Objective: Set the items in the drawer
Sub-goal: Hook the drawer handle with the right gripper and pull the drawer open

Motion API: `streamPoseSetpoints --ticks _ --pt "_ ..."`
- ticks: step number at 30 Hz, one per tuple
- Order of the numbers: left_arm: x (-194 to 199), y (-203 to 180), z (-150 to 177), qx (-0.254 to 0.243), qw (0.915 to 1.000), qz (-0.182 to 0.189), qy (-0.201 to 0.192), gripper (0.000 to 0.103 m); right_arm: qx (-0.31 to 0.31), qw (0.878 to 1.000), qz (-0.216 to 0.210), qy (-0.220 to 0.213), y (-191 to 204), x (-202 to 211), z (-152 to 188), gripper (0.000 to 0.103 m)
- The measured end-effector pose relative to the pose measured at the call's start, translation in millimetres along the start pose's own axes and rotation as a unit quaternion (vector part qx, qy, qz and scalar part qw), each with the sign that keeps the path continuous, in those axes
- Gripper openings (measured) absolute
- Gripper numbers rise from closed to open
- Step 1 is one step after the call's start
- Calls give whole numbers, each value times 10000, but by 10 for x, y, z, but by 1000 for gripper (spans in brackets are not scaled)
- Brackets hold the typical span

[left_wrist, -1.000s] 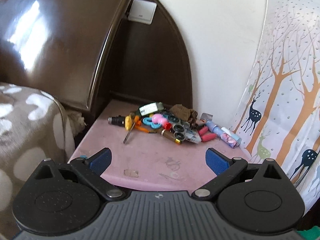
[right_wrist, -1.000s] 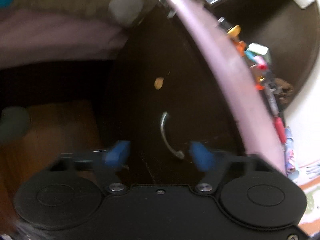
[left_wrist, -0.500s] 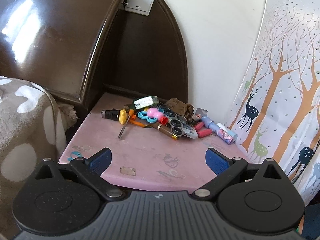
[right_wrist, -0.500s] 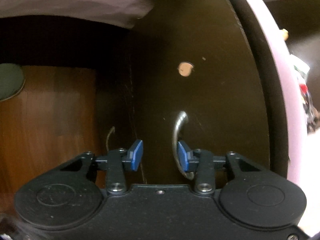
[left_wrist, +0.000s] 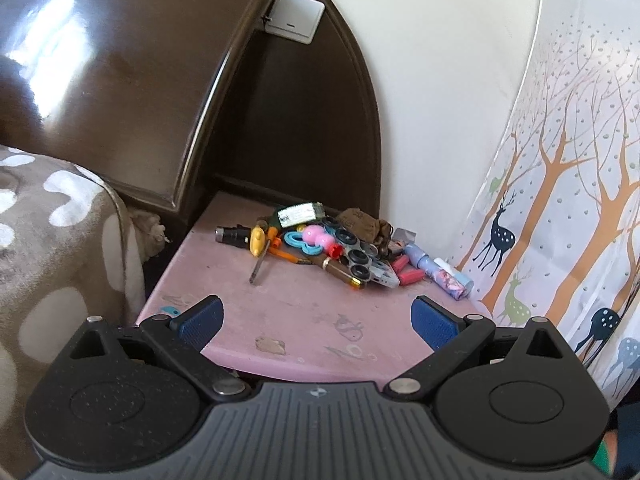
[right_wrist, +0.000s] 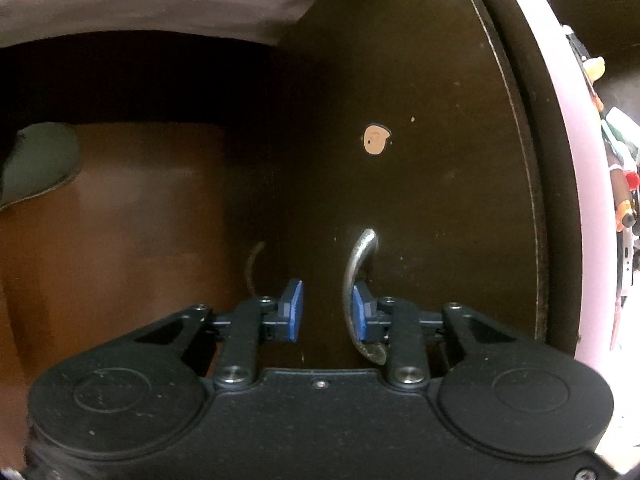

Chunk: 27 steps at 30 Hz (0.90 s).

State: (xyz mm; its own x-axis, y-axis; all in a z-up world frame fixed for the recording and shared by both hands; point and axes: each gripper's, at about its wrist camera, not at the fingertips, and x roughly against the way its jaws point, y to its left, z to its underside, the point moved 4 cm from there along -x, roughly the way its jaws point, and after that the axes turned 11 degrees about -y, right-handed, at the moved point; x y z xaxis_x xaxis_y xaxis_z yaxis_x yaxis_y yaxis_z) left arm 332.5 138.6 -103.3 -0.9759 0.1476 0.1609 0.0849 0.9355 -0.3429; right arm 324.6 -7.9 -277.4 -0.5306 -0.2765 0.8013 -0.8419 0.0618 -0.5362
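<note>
The right gripper (right_wrist: 326,312) is reaching at the drawer front (right_wrist: 420,184), its fingers narrowly spread, with the right pad (right_wrist: 359,314) lying against the curved metal handle (right_wrist: 356,276) and the left pad standing clear. The handle's long axis is running along the fingers. The left gripper (left_wrist: 316,320), fingers spread wide and holding nothing, is hovering near the pink tabletop (left_wrist: 304,300), the pile of items (left_wrist: 332,246) lying at its far edge

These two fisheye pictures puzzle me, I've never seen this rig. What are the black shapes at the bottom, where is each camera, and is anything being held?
Each picture comes from a camera on a handheld two-finger gripper, one per hand; the black shapes are the grippers' own bodies. The left gripper is wide open and empty, facing a pink nightstand top beside a bed. On it lies a pile of small items, among them a screwdriver and a pink toy. The right gripper views the dark drawer front sideways. Its blue pads sit on either side of the metal handle, one pad close against it, not yet clamped.
</note>
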Motion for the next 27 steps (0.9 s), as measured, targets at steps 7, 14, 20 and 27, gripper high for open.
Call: streamPoseSetpoints --ticks 7,14,20,27 --pt "57 58 -32 61 10000 -26 -46 102 -52 9997 -215 -83 304 300 9 28" --pt "83 81 -47 110 9999 -52 -81 102 -39 9988 -464 -164 771 614 78 27" --pt "94 43 -38 49 10000 -17 -59 102 -222 9985 -454 -187 972 776 109 27" --pt "102 32 -44 2 10000 -34 -58 102 -220 9987 -428 -170 1279 997 0 27"
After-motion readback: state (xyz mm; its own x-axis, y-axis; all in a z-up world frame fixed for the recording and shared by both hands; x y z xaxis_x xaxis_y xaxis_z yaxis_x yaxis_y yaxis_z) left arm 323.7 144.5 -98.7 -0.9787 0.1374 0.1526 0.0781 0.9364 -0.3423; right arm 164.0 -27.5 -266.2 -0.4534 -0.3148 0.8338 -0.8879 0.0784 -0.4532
